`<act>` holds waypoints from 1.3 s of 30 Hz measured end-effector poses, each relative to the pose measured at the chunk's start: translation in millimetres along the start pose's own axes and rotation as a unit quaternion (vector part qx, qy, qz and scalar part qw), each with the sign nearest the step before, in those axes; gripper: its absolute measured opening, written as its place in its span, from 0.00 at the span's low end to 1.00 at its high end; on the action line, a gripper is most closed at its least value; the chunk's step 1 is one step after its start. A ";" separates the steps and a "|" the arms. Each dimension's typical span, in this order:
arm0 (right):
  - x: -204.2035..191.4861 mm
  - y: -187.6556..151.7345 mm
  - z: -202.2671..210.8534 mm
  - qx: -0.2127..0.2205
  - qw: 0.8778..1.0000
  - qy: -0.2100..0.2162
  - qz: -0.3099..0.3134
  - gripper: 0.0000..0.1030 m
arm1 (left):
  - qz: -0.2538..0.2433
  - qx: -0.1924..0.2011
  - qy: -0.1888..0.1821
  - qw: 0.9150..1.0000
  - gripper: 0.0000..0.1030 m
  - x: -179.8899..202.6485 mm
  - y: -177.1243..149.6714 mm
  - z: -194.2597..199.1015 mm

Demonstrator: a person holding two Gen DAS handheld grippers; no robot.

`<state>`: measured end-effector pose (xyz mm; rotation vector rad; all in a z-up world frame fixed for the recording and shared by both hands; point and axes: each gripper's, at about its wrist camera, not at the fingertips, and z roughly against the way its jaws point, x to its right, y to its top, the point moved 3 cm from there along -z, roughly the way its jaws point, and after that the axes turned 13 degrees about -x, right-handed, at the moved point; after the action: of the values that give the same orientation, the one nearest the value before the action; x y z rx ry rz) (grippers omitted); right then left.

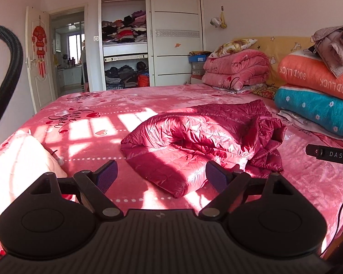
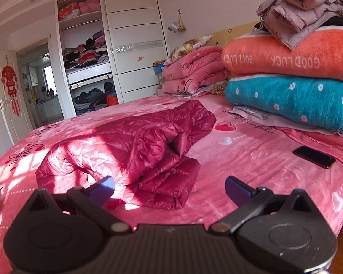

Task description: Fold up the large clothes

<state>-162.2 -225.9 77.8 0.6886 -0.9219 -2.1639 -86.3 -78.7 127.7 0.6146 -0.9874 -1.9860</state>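
A shiny dark-red quilted down jacket [image 1: 201,141] lies bunched and partly folded in the middle of the pink bed [image 1: 91,123]. In the right wrist view the same jacket [image 2: 130,150] spreads from centre to left, a puffed sleeve end nearest me. My left gripper [image 1: 162,175] hovers open just short of the jacket's near edge, with nothing between its blue pads. My right gripper [image 2: 169,190] is open too, above the jacket's near corner, holding nothing.
Stacked folded blankets, orange [image 2: 285,57] over teal [image 2: 297,100], sit at the right with a pale jacket [image 2: 308,6] on top. A black phone [image 2: 314,156] lies on the bed. A pale pink garment [image 1: 18,166] is at near left. An open wardrobe [image 1: 124,34] stands behind.
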 end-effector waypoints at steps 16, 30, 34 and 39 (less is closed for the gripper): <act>14.5 11.6 -82.1 -0.066 0.995 0.069 -0.031 0.94 | -0.138 -0.051 0.048 0.988 0.97 62.6 -27.3 -151.3; 6.4 14.4 -123.8 -0.119 0.987 0.109 -0.025 0.95 | -0.193 -0.073 0.068 0.976 0.62 58.2 -19.3 -192.5; 0.2 14.1 -126.8 -0.125 0.985 0.121 -0.010 0.95 | -0.136 -0.069 0.049 0.987 0.32 37.2 -12.0 -165.7; -4.1 14.6 -127.7 -0.132 0.983 0.128 0.002 0.90 | -0.056 -0.047 0.021 0.997 0.19 -6.5 -6.1 -97.9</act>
<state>-67.4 -282.7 12.0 0.8062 -0.4913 -2.0820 -16.5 -112.1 66.9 0.6696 -0.8457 -2.0955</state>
